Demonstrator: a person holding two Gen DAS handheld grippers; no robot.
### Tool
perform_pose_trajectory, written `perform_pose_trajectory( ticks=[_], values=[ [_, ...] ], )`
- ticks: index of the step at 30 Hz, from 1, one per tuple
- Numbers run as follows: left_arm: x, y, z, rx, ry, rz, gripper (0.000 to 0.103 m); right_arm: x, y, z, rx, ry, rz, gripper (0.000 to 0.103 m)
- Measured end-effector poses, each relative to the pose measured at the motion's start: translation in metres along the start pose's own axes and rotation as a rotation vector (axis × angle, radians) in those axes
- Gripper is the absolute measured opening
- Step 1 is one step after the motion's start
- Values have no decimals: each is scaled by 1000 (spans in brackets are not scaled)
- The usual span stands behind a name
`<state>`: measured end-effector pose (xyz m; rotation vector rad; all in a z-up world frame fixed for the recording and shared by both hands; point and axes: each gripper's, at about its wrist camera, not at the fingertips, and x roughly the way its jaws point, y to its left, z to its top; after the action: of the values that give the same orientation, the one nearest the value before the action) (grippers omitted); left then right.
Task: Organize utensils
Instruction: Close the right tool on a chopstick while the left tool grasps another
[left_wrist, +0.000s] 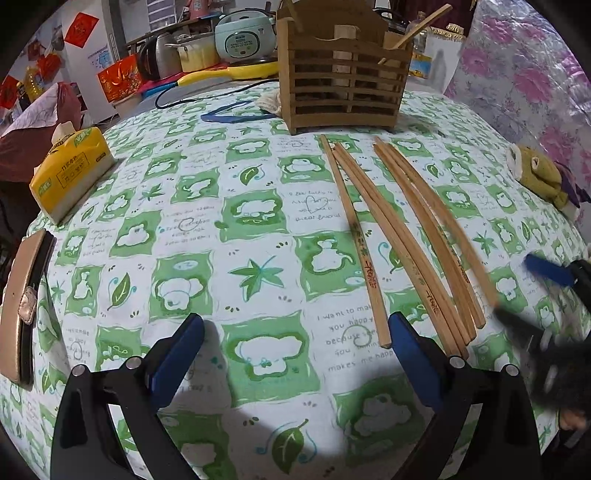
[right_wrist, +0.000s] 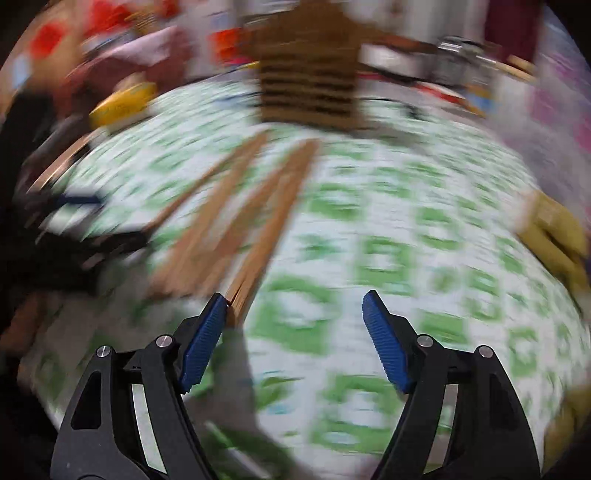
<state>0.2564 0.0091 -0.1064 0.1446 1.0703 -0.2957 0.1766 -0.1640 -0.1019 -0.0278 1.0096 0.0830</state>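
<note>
While the wooden chopsticks (left_wrist: 402, 236) lie on the worktop (left_wrist: 221, 236) with long axes running toward the slatted wooden holder (left_wrist: 343, 81), our right hand-held gripper (right_wrist: 293, 321), wide open and empty, is nearest their ends; the left hand-held gripper (left_wrist: 295, 332) hangs open, empty.

Chopsticks (left_wrist: 402, 236) lie loose on the green-patterned tablecloth (left_wrist: 192, 229).
Left gripper (left_wrist: 297, 354) hovers wide open; wooden holder (left_wrist: 341, 79) stands beyond.

Right gripper (left_wrist: 546, 273) (blue-tipped) motion-blurred, edge-cropped
</note>
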Motion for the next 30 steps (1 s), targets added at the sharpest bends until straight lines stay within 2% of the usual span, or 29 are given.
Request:
perform_pose_trajectory(
  ticks=[1,3,5,7,9,11,17,22,25,30],
  values=[
    [0,0,0,1,-1,0,97,-4,-9,-1,44,-20,11,74],
    [-1,-1,-1,5,-2,-5,97,-7,-18,-2,67,-28,87,74],
    [-2,-2,-2,13,-4,-13,97,-10,-15,-3,52,-44,83,73],
    [-3,-4,-3,24,-4,-20,97,-12,-10,-4,25,-58,66,66],
    [-4,-6,-4,40,-5,-24,97,-11,-6,-5,8,-49,61,54],
    [-4,-8,-5,48,-6,-19,97,-8,-3,-5,-5,-32,59,47],
    [-5,-8,-5,54,-6,-29,97,-7,8,-6,-71,-17,82,39],
    [-10,-13,-7,81,-31,-45,96,0,8,-4,-53,0,66,13],
    [-12,-16,-9,94,-37,-61,82,1,-3,-2,5,5,79,11],
    [-14,-24,-13,136,-44,-100,60,2,-5,-2,19,10,100,15]
  ],
)
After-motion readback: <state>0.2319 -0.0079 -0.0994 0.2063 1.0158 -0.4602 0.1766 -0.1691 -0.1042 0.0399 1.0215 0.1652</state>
